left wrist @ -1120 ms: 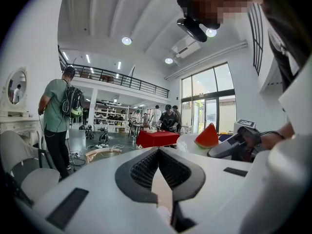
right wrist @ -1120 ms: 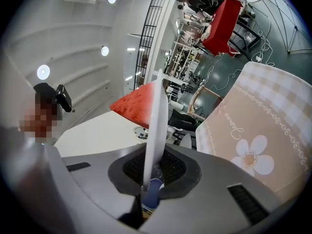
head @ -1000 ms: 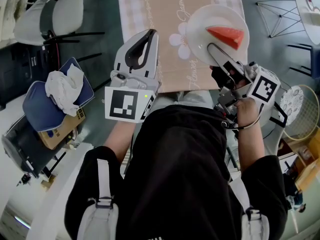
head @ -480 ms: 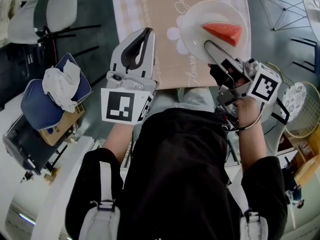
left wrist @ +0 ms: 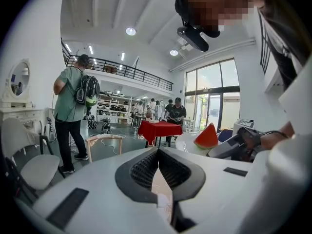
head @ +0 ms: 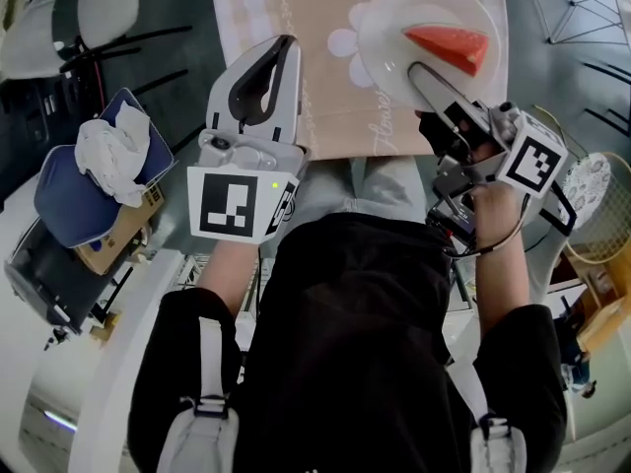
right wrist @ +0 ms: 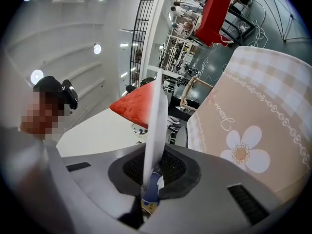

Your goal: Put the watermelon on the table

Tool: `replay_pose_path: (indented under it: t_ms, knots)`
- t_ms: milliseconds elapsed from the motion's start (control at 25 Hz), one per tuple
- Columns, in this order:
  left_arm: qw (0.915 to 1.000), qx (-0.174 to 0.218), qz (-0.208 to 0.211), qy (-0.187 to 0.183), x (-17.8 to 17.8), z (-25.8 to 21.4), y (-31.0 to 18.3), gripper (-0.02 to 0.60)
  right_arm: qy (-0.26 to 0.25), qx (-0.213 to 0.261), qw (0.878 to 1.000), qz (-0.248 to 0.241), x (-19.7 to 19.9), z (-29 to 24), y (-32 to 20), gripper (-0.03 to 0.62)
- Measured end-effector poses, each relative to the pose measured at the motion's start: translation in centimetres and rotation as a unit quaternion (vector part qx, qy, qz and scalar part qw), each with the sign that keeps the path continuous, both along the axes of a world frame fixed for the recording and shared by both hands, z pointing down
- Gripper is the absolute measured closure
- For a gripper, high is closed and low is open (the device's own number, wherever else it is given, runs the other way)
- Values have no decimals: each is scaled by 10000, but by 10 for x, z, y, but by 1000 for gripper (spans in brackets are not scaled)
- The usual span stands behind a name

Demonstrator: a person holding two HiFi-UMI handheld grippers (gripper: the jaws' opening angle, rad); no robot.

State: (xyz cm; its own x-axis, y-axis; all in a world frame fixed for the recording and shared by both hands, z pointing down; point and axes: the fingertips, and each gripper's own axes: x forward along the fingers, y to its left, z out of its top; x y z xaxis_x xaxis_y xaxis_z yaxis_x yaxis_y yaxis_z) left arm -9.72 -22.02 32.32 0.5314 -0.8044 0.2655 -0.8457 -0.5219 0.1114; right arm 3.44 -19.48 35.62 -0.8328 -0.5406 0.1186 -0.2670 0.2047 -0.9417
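- Right gripper view: my right claw [right wrist: 155, 169], jaws clamped on the rim of a white plate [right wrist: 157, 106]. The plate shows edge-on, rising straight up from between the pads.
- Watermelon [right wrist: 134, 106]: one red wedge on that plate, left of the rim in this view, clear of my jaws.
- Tablecloth [right wrist: 253, 130]: beige with a white flower print and a checked border, to the right of the plate.
- Head view, plate: it lies over the near right part of the tablecloth, with its near rim in my right claw. Whether it rests on the cloth or hangs just above it, I cannot tell.
- Head view, watermelon: it sits on the far right half of the plate.
- Left claw [head: 284, 47]: jaws together, nothing between them. It is over the near left edge of the tablecloth, left of the plate and not touching it.
- Left of the tablecloth, on the floor side: a white chair [head: 108, 3]; nearer me, a blue cushion [head: 59, 205] with a crumpled white cloth [head: 110, 156] on top.
- Left gripper view, background: a person with a backpack [left wrist: 73, 106] and a red-covered table [left wrist: 158, 129].
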Motion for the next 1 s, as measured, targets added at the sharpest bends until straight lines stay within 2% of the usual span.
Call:
replay_pose_path:
  t_ms: [1000]
  knots:
    - [9997,-176,-141,-6,12,45,-5,569,-102,-256,9988,-404,-11,64,-9,568]
